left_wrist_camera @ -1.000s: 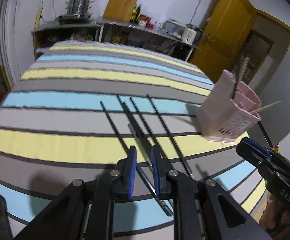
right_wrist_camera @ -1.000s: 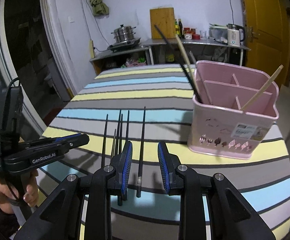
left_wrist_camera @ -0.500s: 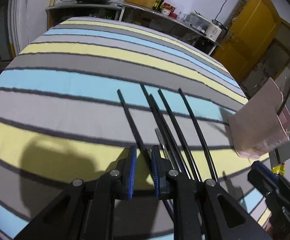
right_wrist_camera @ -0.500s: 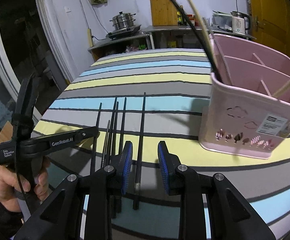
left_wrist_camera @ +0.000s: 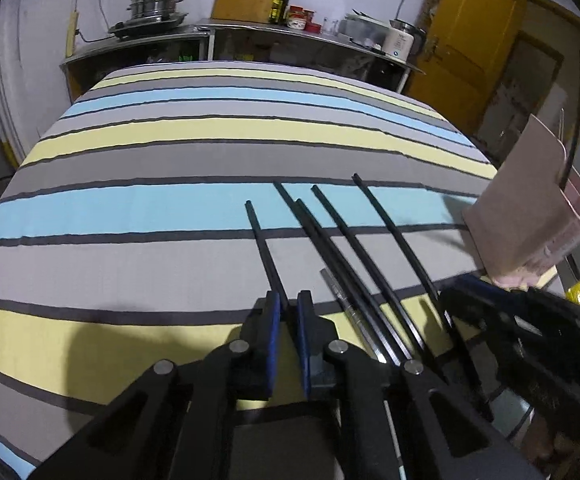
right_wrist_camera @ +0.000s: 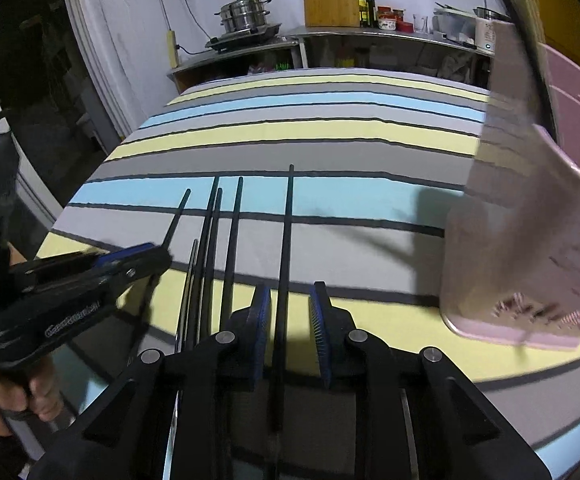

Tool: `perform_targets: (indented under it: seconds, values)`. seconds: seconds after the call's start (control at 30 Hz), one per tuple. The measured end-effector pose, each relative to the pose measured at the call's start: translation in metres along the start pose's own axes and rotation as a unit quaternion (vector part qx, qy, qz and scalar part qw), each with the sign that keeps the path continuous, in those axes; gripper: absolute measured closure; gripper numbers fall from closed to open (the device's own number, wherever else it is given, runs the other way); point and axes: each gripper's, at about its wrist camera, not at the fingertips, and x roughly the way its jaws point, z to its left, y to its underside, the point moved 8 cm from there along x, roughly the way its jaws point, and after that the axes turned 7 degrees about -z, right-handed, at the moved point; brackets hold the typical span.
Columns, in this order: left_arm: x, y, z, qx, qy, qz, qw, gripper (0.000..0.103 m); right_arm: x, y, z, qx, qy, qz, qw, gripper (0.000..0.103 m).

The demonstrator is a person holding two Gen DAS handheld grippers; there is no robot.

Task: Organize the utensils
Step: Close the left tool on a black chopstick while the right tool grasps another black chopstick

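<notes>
left tongs (left_wrist_camera: 287, 316): lower centre of frame, pads narrowly parted astride the leftmost chopstick (left_wrist_camera: 263, 250); grip cannot be told
right tongs (right_wrist_camera: 290, 312): lower centre, released, straddling the rightmost chopstick (right_wrist_camera: 285, 240)
holder (right_wrist_camera: 530, 220): pink, right edge, on the striped desk (right_wrist_camera: 330, 160)

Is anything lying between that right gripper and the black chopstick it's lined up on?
Nothing visible. The right gripper is open with its fingers either side of the rightmost black chopstick, which lies apart from the others.
</notes>
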Motion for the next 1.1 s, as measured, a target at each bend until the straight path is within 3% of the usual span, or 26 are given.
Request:
perform_targets:
  seconds: [0.5,0.7,0.9,1.1]
  values:
    - [0.002,-0.004,0.019,-0.031,-0.007,0.01,0.9994,0.094,0.041,-0.028,0.004,-0.032,0.022,0.01,0.999,0.089]
    - [0.01,-0.012,0.015,-0.01,-0.024,0.007,0.9996,0.094,0.046,-0.034,0.003,-0.034,0.028,0.014,0.999,0.097]
    - [0.006,-0.014,0.016,-0.009,-0.02,0.014,0.9997,0.095,0.033,-0.031,0.009,-0.02,0.009,0.012,1.0,0.097]
    - [-0.026,-0.021,0.006,-0.006,-0.007,-0.014,0.9999,0.097,0.001,-0.035,0.017,-0.015,-0.001,-0.013,1.0,0.097]
